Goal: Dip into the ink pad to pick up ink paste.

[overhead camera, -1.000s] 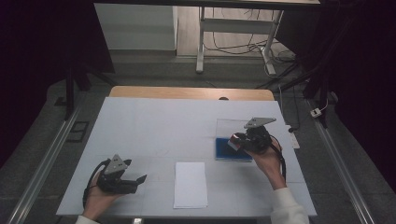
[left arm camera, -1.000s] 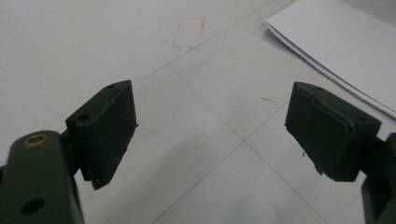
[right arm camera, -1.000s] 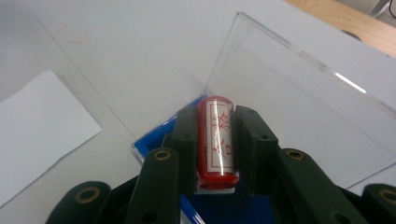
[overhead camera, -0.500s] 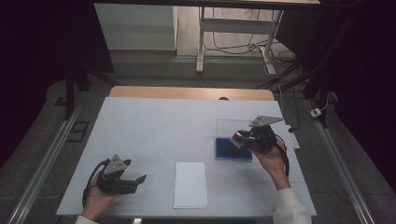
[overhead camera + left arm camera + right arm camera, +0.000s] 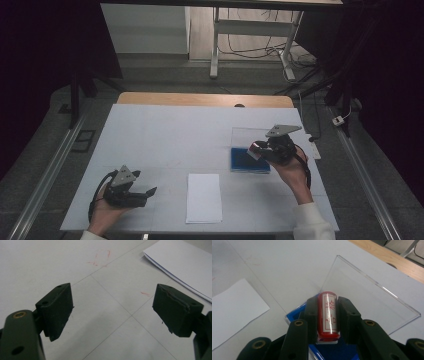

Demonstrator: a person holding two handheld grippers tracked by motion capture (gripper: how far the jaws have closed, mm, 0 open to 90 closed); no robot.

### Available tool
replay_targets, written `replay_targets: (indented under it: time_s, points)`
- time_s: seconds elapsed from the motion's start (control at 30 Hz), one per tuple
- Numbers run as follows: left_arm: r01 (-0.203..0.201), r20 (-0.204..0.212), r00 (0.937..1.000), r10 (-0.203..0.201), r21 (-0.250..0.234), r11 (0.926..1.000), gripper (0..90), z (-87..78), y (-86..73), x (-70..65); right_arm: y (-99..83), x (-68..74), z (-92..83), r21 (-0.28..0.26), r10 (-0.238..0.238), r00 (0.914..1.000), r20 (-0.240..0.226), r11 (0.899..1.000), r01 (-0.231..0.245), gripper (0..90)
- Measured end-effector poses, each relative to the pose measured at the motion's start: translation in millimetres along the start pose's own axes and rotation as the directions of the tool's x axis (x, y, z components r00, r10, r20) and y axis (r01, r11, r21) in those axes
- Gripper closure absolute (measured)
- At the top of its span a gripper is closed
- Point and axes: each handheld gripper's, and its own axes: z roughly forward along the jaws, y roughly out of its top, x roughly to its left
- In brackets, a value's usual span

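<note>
The right gripper (image 5: 256, 150) has lifted slightly and drifted toward the right of the high view over the last second, from low over the ink pad (image 5: 248, 161) to a spot just above its right end. The left gripper (image 5: 148, 192) has not moved; it rests at the lower left of the table (image 5: 165, 130), and in the left gripper view its jaws stand wide apart with nothing between them.

In the right gripper view the jaws are clamped on a red stamp (image 5: 328, 315), one pad on each side of its barrel. The lift reads as the stamp coming off the pad, probably inked, so the likely next move is carrying it to the paper (image 5: 204, 196) at lower centre of the high view.

The stamp's long axis runs along the jaws, from the gripper body outward. In the right gripper view one rounded end points to the upper part of the frame, toward the clear lid (image 5: 367, 297) standing open behind the pad; the other end, with its white base, sits low in the frame over the blue tray. In the high view that axis lies roughly level, pointing left
</note>
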Motion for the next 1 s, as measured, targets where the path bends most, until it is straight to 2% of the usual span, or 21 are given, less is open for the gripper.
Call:
replay_targets:
  time_s: [0.37, 1.0]
  points:
    - [-0.007, 0.000, 1.0000, 0.007, -0.001, 1.0000, 17.1, -0.8, -0.1, -0.8, -0.4, 5.2, 12.0, 0.063, -0.027, 0.9996, 0.010, 0.998, 0.026, 70.0]
    - [-0.012, 0.002, 0.9999, 0.012, 0.005, 0.9999, 18.1, -1.3, -0.3, -2.2, -4.0, 5.5, 26.8, 0.112, -0.038, 0.9992, 0.011, 0.993, 0.037, 70.0]
